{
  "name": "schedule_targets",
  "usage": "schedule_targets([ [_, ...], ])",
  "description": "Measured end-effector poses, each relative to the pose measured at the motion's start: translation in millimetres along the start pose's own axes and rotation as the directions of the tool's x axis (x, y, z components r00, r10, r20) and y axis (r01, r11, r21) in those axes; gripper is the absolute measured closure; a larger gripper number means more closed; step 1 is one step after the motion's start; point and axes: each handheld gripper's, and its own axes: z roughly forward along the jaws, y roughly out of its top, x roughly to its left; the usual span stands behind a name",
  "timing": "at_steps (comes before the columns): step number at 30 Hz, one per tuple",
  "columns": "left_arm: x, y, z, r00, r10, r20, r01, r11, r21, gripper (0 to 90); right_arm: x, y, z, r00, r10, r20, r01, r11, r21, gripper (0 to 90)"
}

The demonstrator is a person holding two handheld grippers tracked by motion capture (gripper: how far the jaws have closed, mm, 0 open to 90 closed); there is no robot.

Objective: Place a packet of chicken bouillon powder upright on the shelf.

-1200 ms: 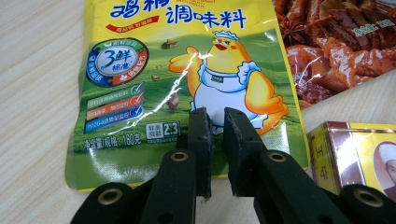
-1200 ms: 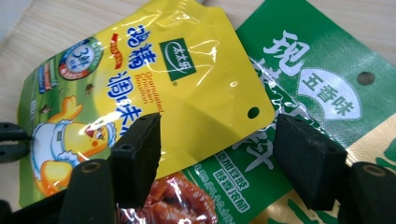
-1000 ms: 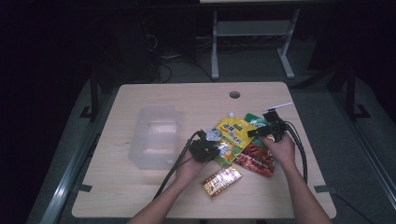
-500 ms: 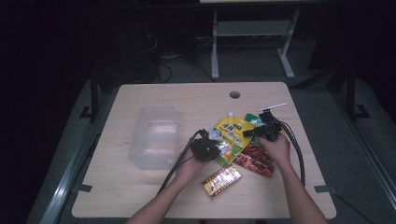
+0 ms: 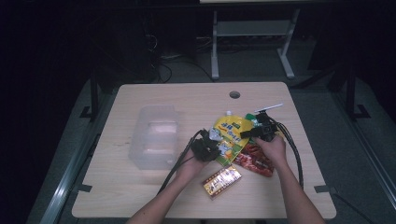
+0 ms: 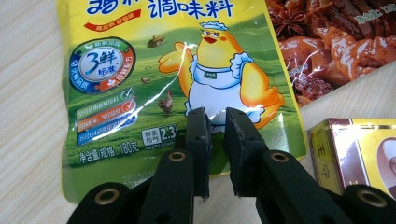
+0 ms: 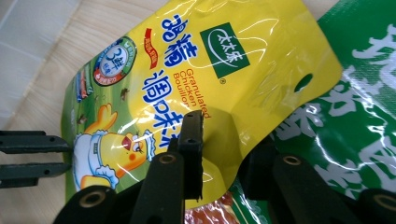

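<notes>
We see a glossy yellow plastic-film seasoning pouch (image 6: 177, 70), its skin creased and catching white glints. Right of it lies a shiny green foil-like packet (image 7: 364, 121), and near that a glossy red film bag of braised meat (image 6: 336, 42). The gold carton with dark red panels (image 6: 359, 149) looks like metallic-sheen card. Our matt black, slightly grainy plastic jaws contrast with the pale, matt wood-grain tabletop (image 5: 187, 98) and the frosted translucent plastic tub (image 5: 156, 135) at left.

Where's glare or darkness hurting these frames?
High view: room dark, only the table lit, things small. Left gripper view: sharp, glare streaks on the yellow pouch. Right gripper view: glare on the pouch top and the green packet; left claw dim at the edge.
</notes>
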Motion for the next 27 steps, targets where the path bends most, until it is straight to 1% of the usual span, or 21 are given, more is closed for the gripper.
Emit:
schedule_targets([
  [1,-0.4,-0.2,0.2,1.0,-0.008,0.003,0.008,1.0,-0.002,79.3,1.2,0.6,0.3,1.0,0.007,0.0,-0.007,1.0,0.008,76.9],
  [2,0.0,-0.1,0.3,1.0,-0.002,0.002,0.002,1.0,-0.002,79.3,1.3,0.6,0.7,1.0,0.004,-0.002,-0.004,1.0,0.008,78.6],
  [4,-1.0,-0.3,0.5,1.0,-0.007,0.004,0.007,1.0,-0.005,77.9,2.8,0.9,1.9,0.9999,-0.014,0.008,0.014,1.0,0.009,84.8],
  [6,-1.1,-0.5,0.4,0.9999,-0.009,0.008,0.009,0.9999,-0.006,77.5,4.4,1.1,1.8,0.9998,-0.013,0.013,0.013,1.0,0.012,86.0],
  [9,-0.4,-0.6,-0.4,0.9999,-0.006,0.016,0.007,1.0,-0.007,76.0,6.9,1.8,0.8,0.9991,-0.029,0.031,0.029,1.0,0.006,88.3],
  [10,0.2,-0.6,-1.1,0.9998,-0.006,0.021,0.006,1.0,-0.007,75.4,7.0,2.0,0.2,0.9989,-0.034,0.032,0.034,0.999,-0.002,88.7],
  [11,-0.3,-0.8,-1.3,0.9995,-0.021,0.025,0.022,0.9996,-0.017,74.0,8.2,3.0,-2.5,0.999,-0.034,0.028,0.034,0.999,-0.011,89.2],
  [12,0.2,-0.7,-1.9,0.9995,-0.02,0.026,0.02,0.9996,-0.019,73.2,9.3,3.5,-3.7,0.9992,-0.032,0.026,0.032,0.999,-0.017,89.3],
  [13,1.1,-0.4,-3.0,0.9996,-0.01,0.025,0.011,0.9997,-0.023,72.3,10.2,4.4,-5.7,0.9987,-0.045,0.024,0.046,0.999,-0.03,89.3],
  [14,0.7,-0.1,-3.9,0.9994,-0.019,0.03,0.02,0.9993,-0.032,72.3,10.2,4.4,-5.7,0.9987,-0.045,0.024,0.046,0.999,-0.03,89.3],
  [15,0.5,0.2,-5.1,0.9991,-0.028,0.031,0.029,0.9987,-0.042,71.1,13.3,6.2,-10.7,0.9987,-0.049,0.014,0.05,0.998,-0.045,89.5],
  [16,1.5,1.4,-7.9,0.9993,-0.02,0.031,0.022,0.9982,-0.056,70.5,14.4,6.8,-12.4,0.9987,-0.05,0.011,0.051,0.997,-0.055,89.6],
  [17,1.5,1.4,-7.9,0.9993,-0.02,0.031,0.022,0.9982,-0.056,70.0,14.4,6.8,-12.4,0.9987,-0.05,0.011,0.051,0.997,-0.055,89.6],
  [19,1.4,2.6,-11.7,0.9986,-0.035,0.039,0.038,0.9966,-0.074,68.8,19.7,9.2,-17.8,0.9979,-0.063,0.017,0.064,0.995,-0.073,89.8],
  [20,2.0,3.2,-14.0,0.9989,-0.027,0.039,0.029,0.997,-0.071,68.5,22.5,10.2,-20.2,0.9975,-0.067,0.021,0.069,0.994,-0.081,89.8],
  [21,1.8,3.6,-15.6,0.9988,-0.027,0.042,0.03,0.997,-0.071,67.4,27.4,11.9,-24.5,0.9955,-0.09,0.028,0.092,0.991,-0.093,89.8],
  [22,1.3,3.9,-16.7,0.9987,-0.026,0.045,0.029,0.9967,-0.076,67.4,27.4,11.9,-24.5,0.9955,-0.09,0.028,0.092,0.991,-0.093,89.8],
  [23,0.8,4.2,-18.1,0.9988,-0.022,0.045,0.026,0.9963,-0.082,65.8,33.3,13.5,-29.1,0.9934,-0.109,0.037,0.112,0.988,-0.104,89.8],
  [24,0.0,4.3,-19.9,0.9986,-0.023,0.047,0.026,0.996,-0.085,65.8,33.3,13.5,-29.1,0.9934,-0.109,0.037,0.112,0.988,-0.104,89.8],
  [26,-2.1,4.5,-23.7,0.9981,-0.026,0.055,0.031,0.9951,-0.093,64.2,38.2,14.9,-33.9,0.9913,-0.125,0.04,0.129,0.985,-0.115,89.9],
  [27,-2.6,4.8,-25.4,0.9984,-0.015,0.054,0.021,0.9947,-0.101,63.6,40.8,15.9,-36.1,0.9906,-0.131,0.04,0.135,0.984,-0.119,89.9],
])
